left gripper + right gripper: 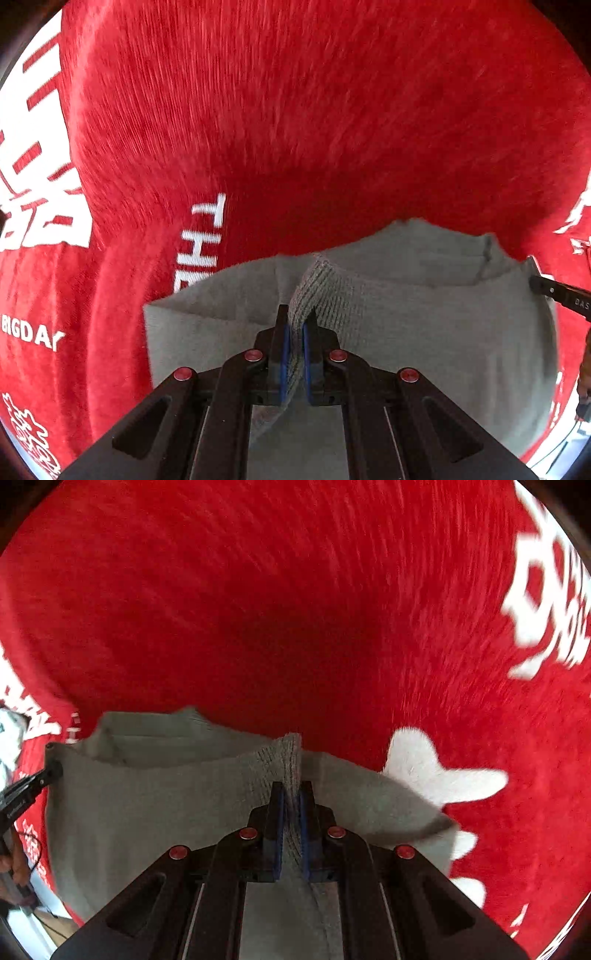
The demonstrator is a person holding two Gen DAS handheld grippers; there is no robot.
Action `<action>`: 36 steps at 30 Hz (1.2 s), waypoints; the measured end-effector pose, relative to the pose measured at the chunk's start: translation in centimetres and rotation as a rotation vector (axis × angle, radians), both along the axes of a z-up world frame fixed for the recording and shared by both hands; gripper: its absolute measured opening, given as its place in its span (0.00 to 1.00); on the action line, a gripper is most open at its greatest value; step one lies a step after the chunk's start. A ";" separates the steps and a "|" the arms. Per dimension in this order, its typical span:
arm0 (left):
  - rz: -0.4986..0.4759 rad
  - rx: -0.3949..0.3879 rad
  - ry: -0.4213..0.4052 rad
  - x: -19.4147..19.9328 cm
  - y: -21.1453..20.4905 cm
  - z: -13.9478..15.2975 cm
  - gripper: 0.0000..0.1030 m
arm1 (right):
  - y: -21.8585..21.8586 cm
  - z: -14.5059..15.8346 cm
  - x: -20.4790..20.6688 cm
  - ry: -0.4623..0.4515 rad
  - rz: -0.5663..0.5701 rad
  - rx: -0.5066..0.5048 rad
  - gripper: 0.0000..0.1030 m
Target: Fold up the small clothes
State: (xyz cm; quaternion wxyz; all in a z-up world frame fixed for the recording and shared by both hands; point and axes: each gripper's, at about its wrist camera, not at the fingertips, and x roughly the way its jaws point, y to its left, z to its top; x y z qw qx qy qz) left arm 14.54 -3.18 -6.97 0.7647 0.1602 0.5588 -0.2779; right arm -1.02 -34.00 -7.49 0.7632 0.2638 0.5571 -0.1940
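A small grey knit garment hangs over a red cloth surface. My left gripper is shut on a ribbed edge of it, with the fabric pinched between the blue pads. My right gripper is shut on another ribbed edge of the same garment. The garment stretches between the two grippers. In the left wrist view the tip of the right gripper shows at the right edge. In the right wrist view the tip of the left gripper shows at the left edge. The views are motion-blurred.
The red cloth carries white printed letters and characters and white shapes. A pale floor strip shows at the lower corners.
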 end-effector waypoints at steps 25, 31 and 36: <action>0.029 0.081 0.042 -5.5 5.7 1.6 0.27 | 8.5 3.6 -6.7 -0.010 0.000 0.029 0.23; 0.023 0.074 0.063 -7.9 9.5 -0.2 0.27 | 10.0 2.0 -10.4 0.044 -0.011 0.003 0.21; 0.020 0.091 0.080 -9.0 11.2 0.6 0.27 | 9.5 3.2 -13.3 0.057 -0.063 0.014 0.21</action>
